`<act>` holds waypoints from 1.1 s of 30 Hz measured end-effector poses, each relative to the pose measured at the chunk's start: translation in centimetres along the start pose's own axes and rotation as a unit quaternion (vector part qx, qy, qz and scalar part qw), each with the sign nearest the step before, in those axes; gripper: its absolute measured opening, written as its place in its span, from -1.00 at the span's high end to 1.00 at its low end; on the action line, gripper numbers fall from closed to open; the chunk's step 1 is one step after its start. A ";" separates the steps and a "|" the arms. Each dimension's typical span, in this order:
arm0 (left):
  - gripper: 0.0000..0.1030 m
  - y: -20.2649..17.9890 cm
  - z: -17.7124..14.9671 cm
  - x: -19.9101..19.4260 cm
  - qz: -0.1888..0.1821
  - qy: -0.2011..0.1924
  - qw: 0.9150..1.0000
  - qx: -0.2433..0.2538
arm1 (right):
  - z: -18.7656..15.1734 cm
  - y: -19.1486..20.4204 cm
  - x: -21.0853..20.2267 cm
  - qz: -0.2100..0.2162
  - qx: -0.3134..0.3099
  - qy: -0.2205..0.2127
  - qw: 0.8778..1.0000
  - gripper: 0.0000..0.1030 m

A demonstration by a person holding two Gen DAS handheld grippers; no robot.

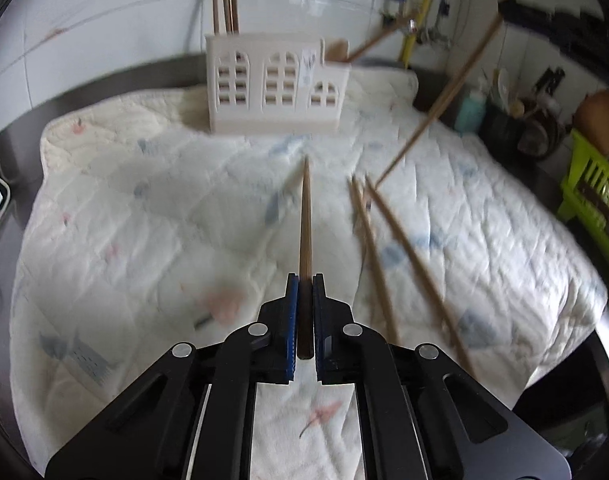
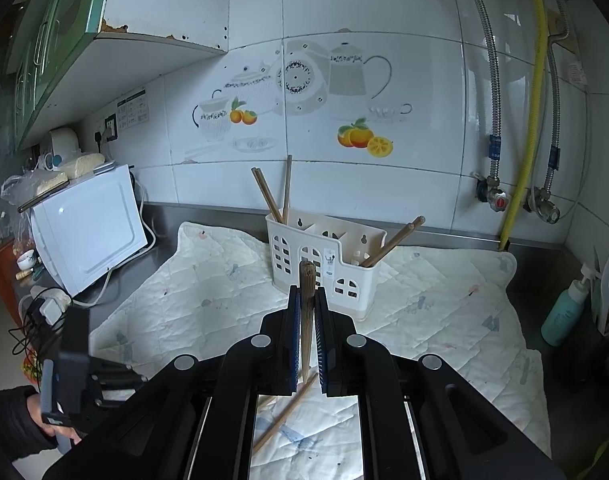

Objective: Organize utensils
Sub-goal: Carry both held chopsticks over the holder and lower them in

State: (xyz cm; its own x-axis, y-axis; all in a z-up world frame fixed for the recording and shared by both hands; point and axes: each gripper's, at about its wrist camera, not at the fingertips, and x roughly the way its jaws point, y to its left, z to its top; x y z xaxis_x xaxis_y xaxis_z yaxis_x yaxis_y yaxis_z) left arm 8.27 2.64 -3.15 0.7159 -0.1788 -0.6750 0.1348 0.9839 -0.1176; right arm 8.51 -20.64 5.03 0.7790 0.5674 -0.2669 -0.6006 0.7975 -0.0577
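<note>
My left gripper (image 1: 305, 278) is shut on a brown chopstick (image 1: 305, 216) that points forward over the white quilted mat (image 1: 144, 208) toward the white utensil holder (image 1: 276, 84). Two loose chopsticks (image 1: 374, 256) lie on the mat to its right. My right gripper (image 2: 306, 290) is shut on another chopstick (image 2: 307, 276), held nearly upright in front of the holder (image 2: 344, 276). In the left wrist view that chopstick (image 1: 440, 100) slants through the air. The holder has chopsticks in its left compartment (image 2: 272, 196) and its right compartment (image 2: 392, 244). One more chopstick (image 2: 288, 412) lies on the mat below the right gripper.
A white microwave (image 2: 88, 232) and a plug with cables (image 2: 44, 308) stand left of the mat. A teal pump bottle (image 2: 560, 312) and a green rack (image 1: 592, 188) are at the right. Pipes and valves (image 2: 500, 200) run down the tiled wall. A hand in a dark sleeve (image 2: 32, 416) shows lower left.
</note>
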 end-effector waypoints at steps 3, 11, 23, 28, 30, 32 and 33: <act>0.91 0.0 1.4 -0.6 -0.002 -0.020 1.000 -0.004 | 0.2 -0.2 -0.1 0.001 0.004 -0.004 1.000 0.86; 0.91 -0.3 4.7 -0.8 -0.002 -0.056 0.998 -0.005 | 1.1 -0.4 0.0 0.002 0.005 -0.012 1.000 0.87; 0.91 -1.1 7.9 -1.2 -0.001 -0.114 0.994 0.005 | 3.7 -0.6 0.1 0.004 -0.001 -0.031 0.999 0.87; 0.91 -1.0 9.5 -1.3 -0.003 -0.121 0.993 0.002 | 5.4 -1.1 0.1 -0.002 -0.006 -0.040 0.999 0.87; 0.91 -0.9 10.6 -1.9 -0.008 -0.128 0.992 0.001 | 6.5 -1.5 0.0 -0.006 -0.008 -0.047 0.999 0.87; 0.91 -0.9 12.2 -2.9 -0.003 -0.142 0.990 0.008 | 7.7 -1.9 -0.1 -0.011 -0.010 -0.054 0.998 0.87; 0.91 -0.9 13.0 -3.3 0.000 -0.147 0.989 0.011 | 8.5 -2.1 -0.2 -0.015 -0.011 -0.059 0.998 0.87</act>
State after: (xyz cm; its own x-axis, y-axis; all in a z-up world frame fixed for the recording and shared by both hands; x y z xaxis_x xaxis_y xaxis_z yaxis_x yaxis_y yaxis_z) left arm 14.68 2.22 8.71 0.8840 -0.1768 -0.4327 0.1482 0.9840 -0.0992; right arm 11.16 -20.72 13.34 0.8119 0.5645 -0.1490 -0.5793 0.8105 -0.0860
